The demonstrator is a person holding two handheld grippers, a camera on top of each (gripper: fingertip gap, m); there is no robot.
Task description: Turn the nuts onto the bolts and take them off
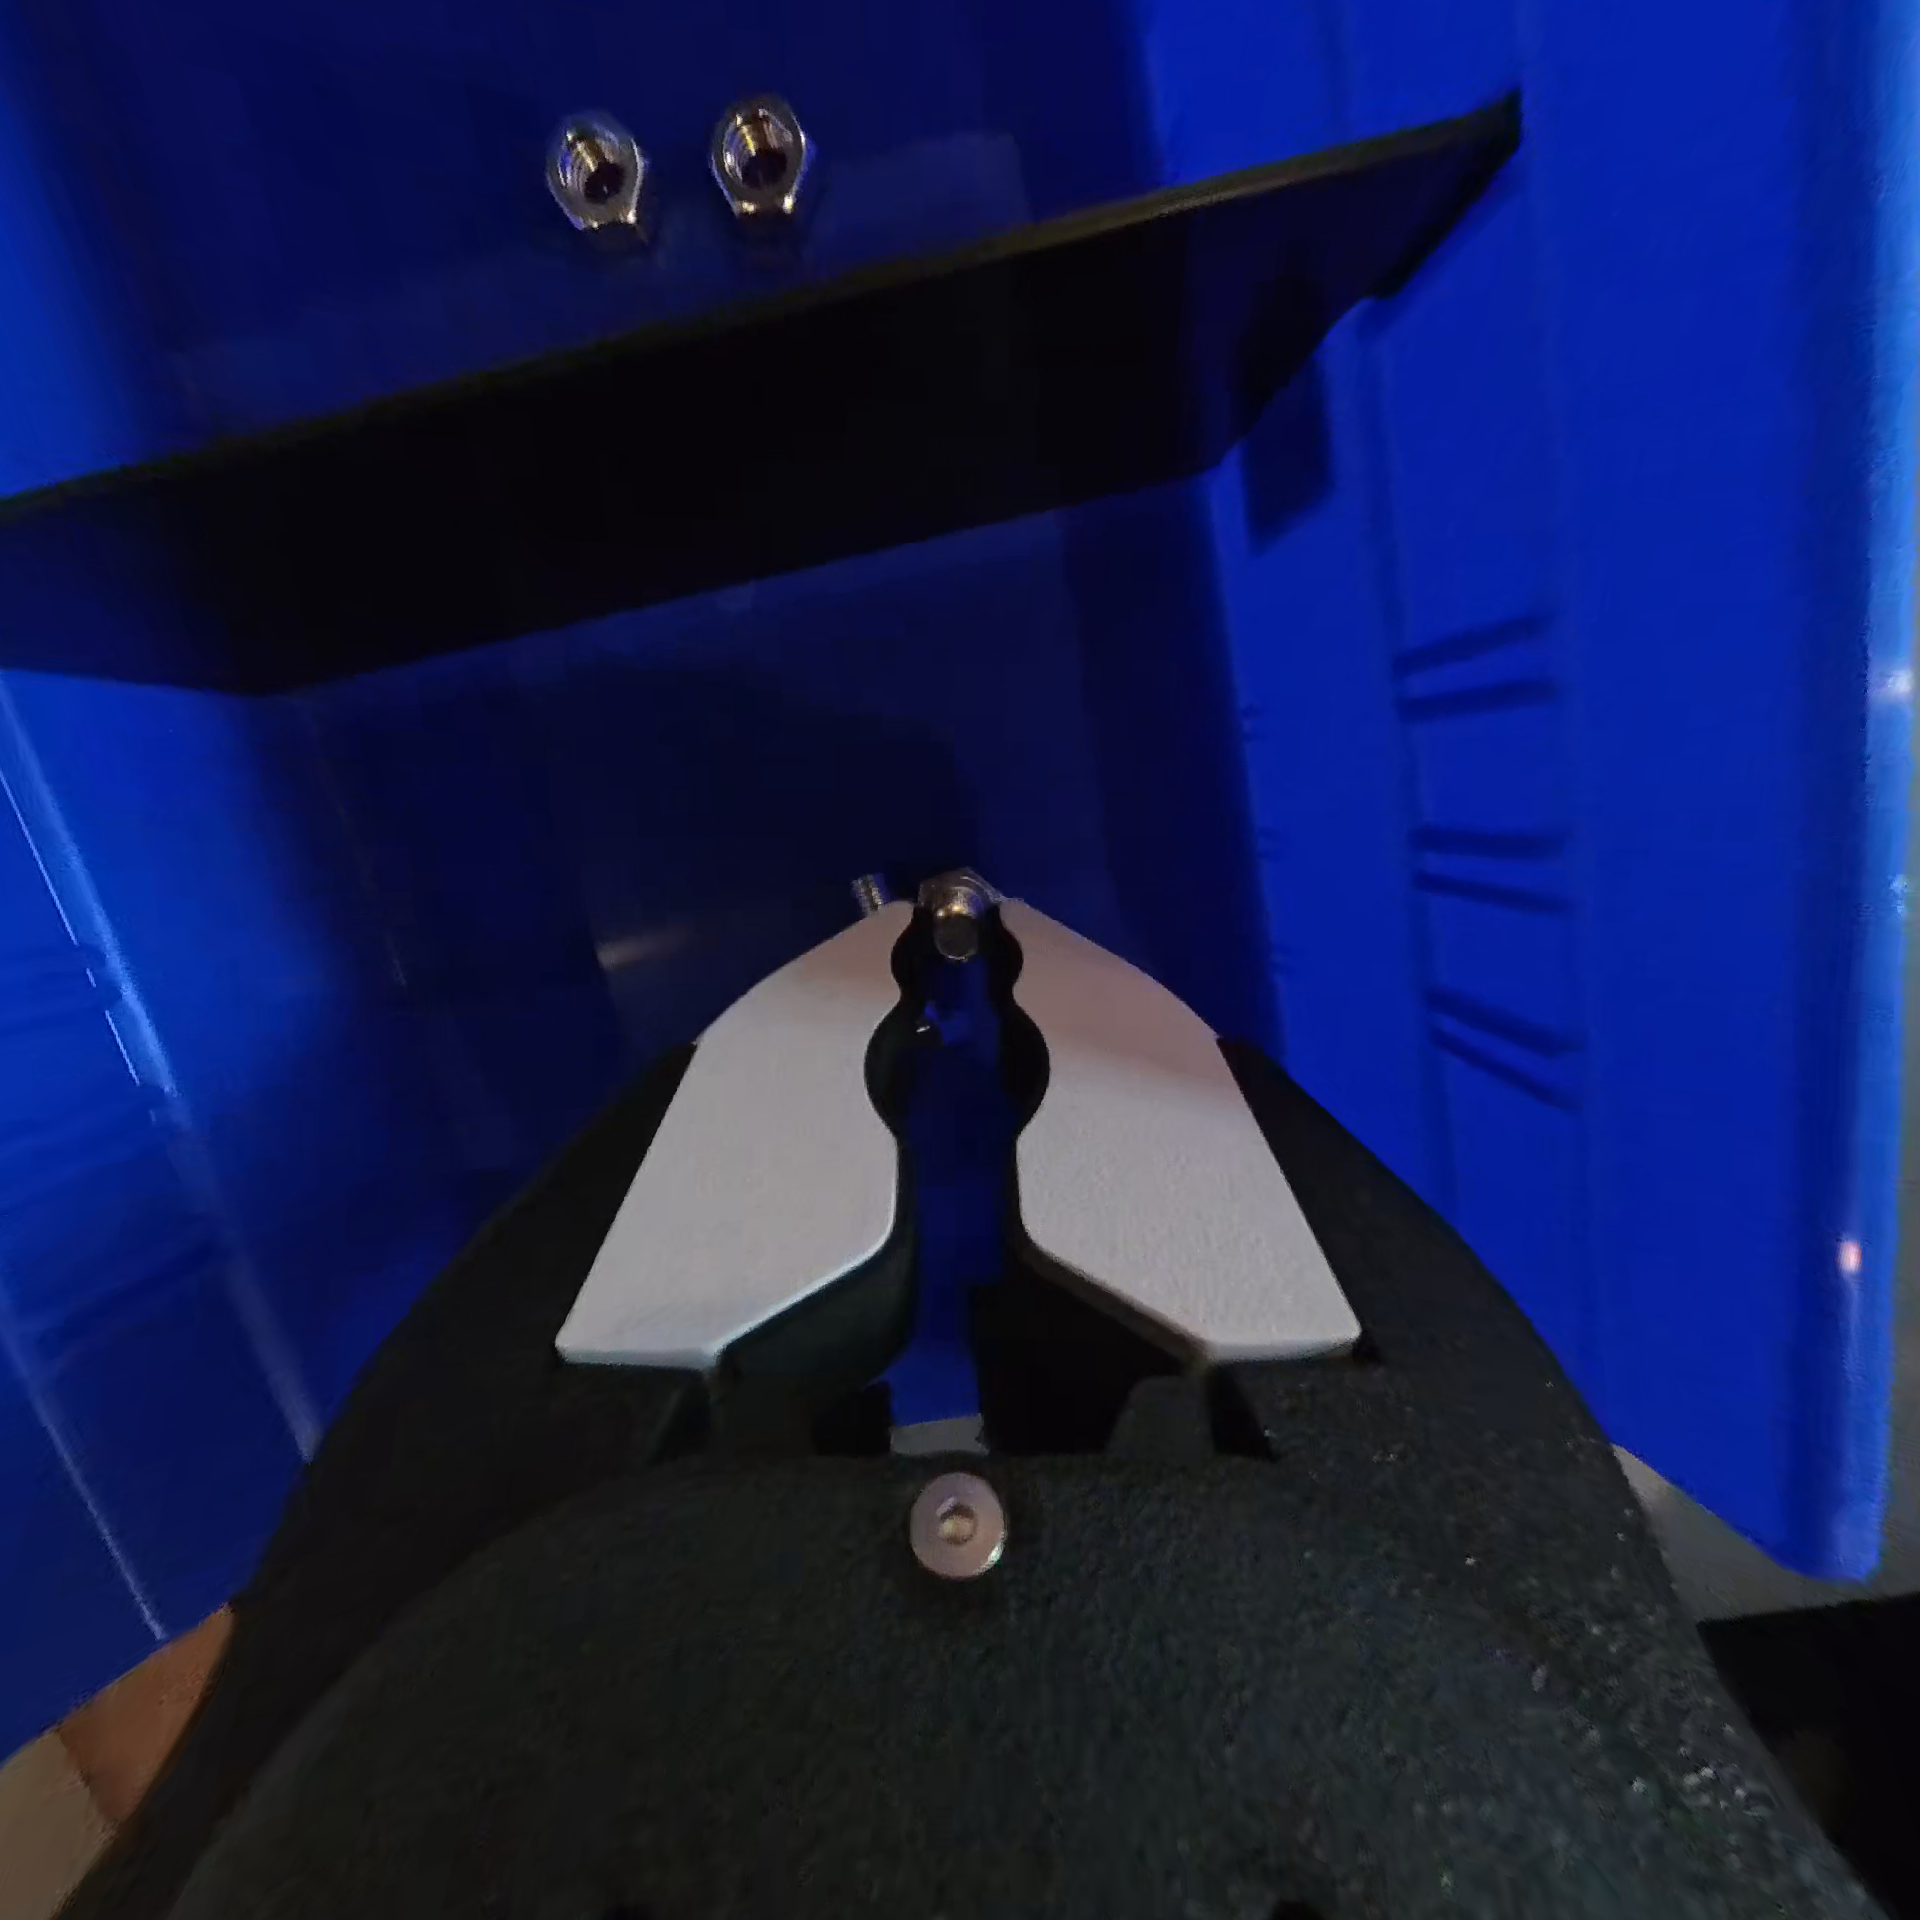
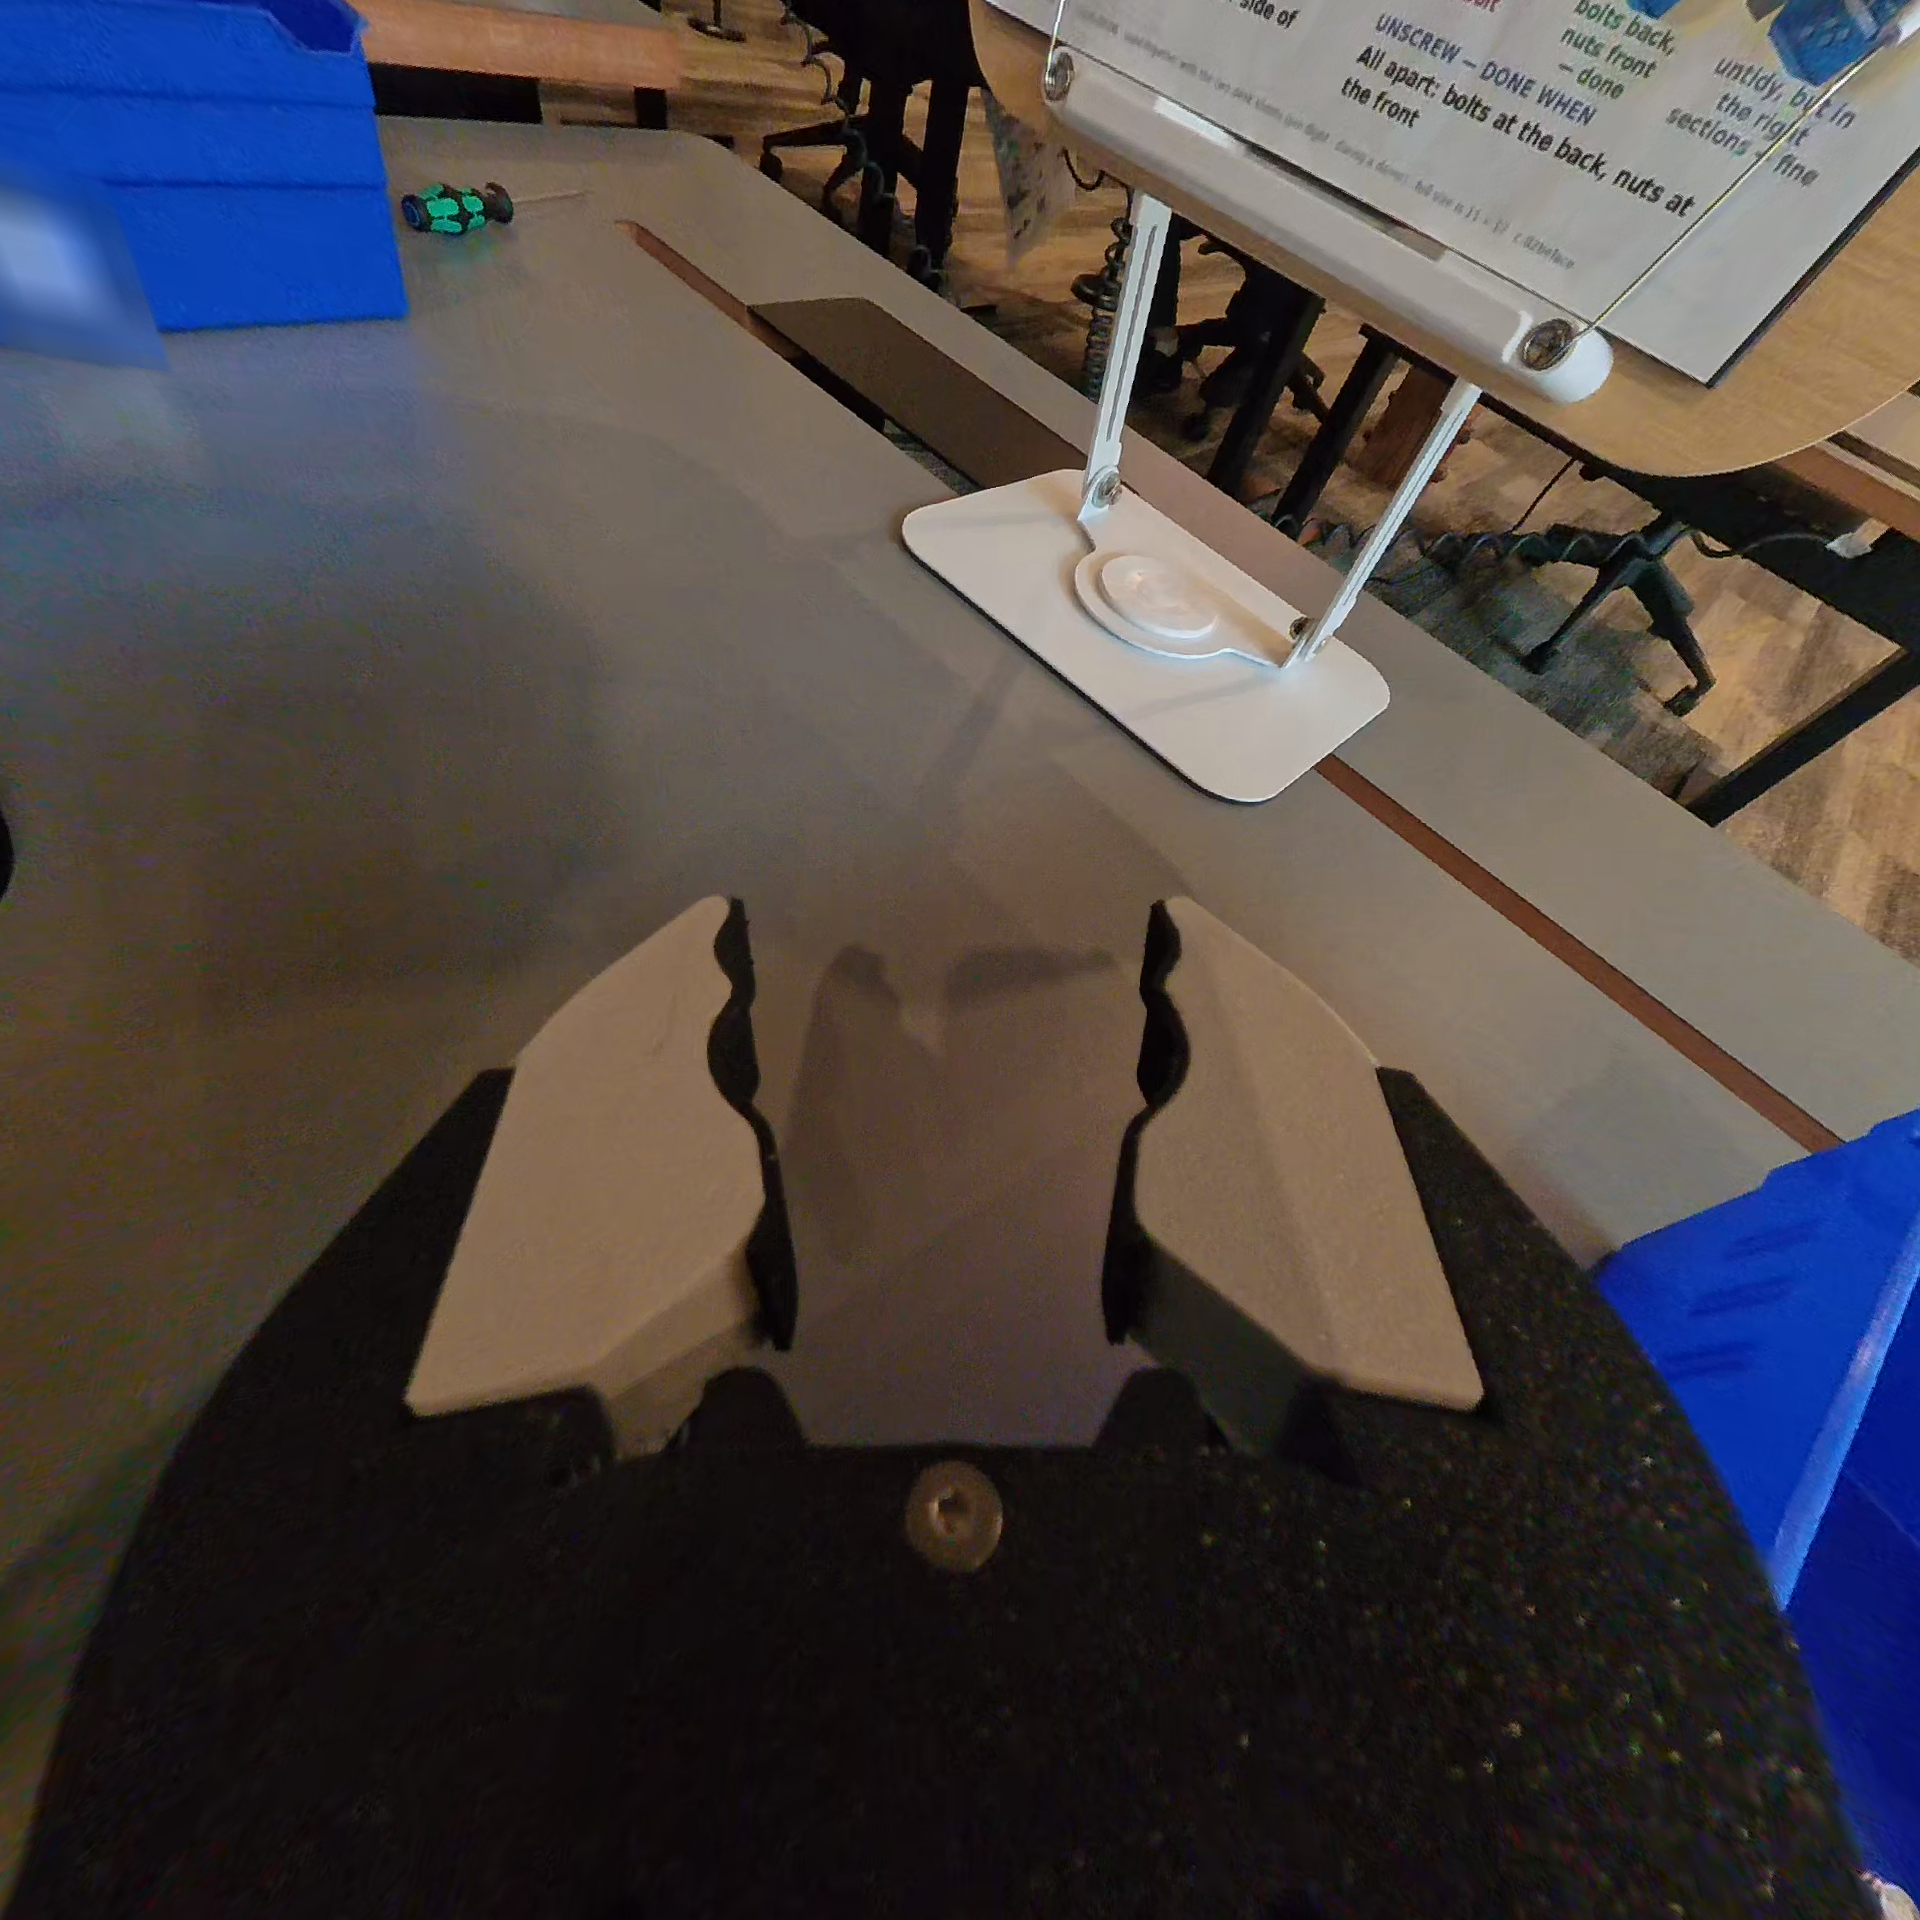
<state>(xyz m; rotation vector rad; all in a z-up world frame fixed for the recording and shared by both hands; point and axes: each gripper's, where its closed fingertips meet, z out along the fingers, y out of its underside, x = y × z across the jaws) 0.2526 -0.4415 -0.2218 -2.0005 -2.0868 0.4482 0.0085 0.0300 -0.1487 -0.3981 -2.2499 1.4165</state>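
Much of the blue bin (image 1: 1558, 623) runs past the edges of the left wrist view, so its full shape cannot be made out; only its inner walls and floor show. A black divider (image 1: 727, 436) crosses it at a slant, and its left end is cut off by the frame. Beyond the divider, in the far section, two silvery nuts (image 1: 675, 171) lie side by side on the blue floor, close but apart; they are slightly blurred. In the near section the left gripper (image 1: 954, 930) has its white fingers (image 1: 758, 1143) drawn almost together, the tips pinching a small silvery bolt (image 1: 954, 920) whose end points toward the camera. Just left of it a second small metal piece (image 1: 868, 891) peeks out from behind the left fingertip; it is mostly hidden and I cannot tell whether it is a bolt or a nut.

In the right wrist view the right gripper (image 2: 945, 935) hangs over the grey table (image 2: 416, 675) with its jaws spread wide and nothing between them; only their shadow falls on the tabletop. Whether the fingertips touch the table cannot be told. To the far right stands a white stand (image 2: 1153, 634) carrying a printed sheet (image 2: 1507, 135) that is cut off at the top edge. A corner of a blue bin (image 2: 1787, 1351) enters at the near right, another blue bin (image 2: 229, 177) sits far left, partly cropped, and a small green and black screwdriver (image 2: 457, 206) lies beside it on the table
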